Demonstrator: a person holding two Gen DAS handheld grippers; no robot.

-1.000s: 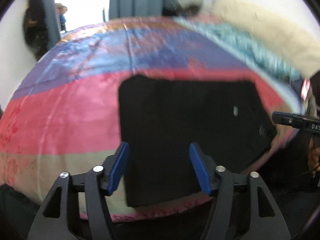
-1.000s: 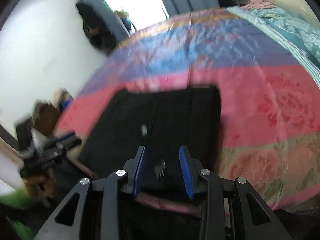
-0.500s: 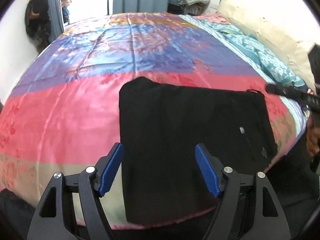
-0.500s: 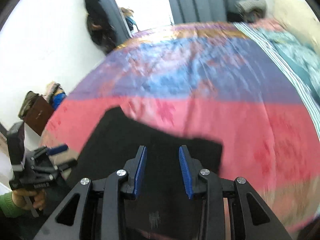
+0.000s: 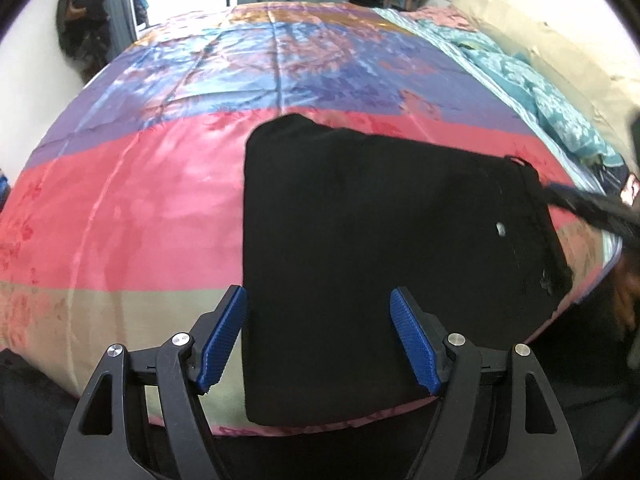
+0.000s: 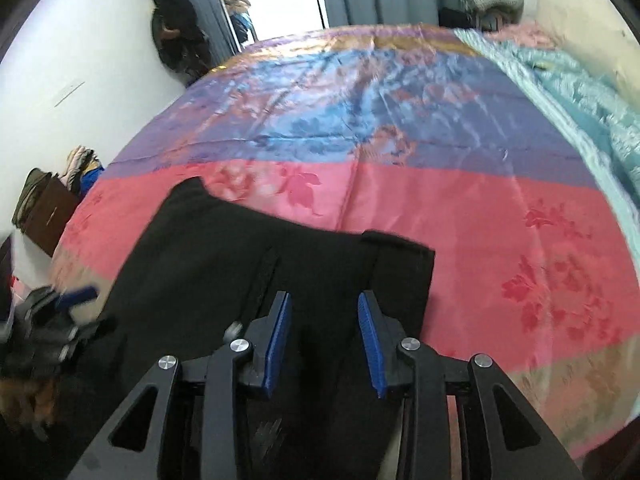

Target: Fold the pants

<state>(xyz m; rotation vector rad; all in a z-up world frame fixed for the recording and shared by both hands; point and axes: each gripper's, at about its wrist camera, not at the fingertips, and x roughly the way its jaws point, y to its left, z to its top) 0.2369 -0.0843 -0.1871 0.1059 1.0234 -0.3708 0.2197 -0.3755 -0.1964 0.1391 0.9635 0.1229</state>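
Bedspread striped pink and purple carries black folded pants at its near edge. Left gripper, jaws just widened, and right gripper hover empty above. Only the right view shows a waistband corner.

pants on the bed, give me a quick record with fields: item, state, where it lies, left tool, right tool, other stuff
item: black pants
state: folded into a flat block, lying loose
where it lies: on the red band of the bedspread, near the bed's front edge
left tool: open, nothing gripped, jaws have just been opening
right tool: open, narrower gap, above the pants, nothing gripped
other stuff: teal blanket along the right side
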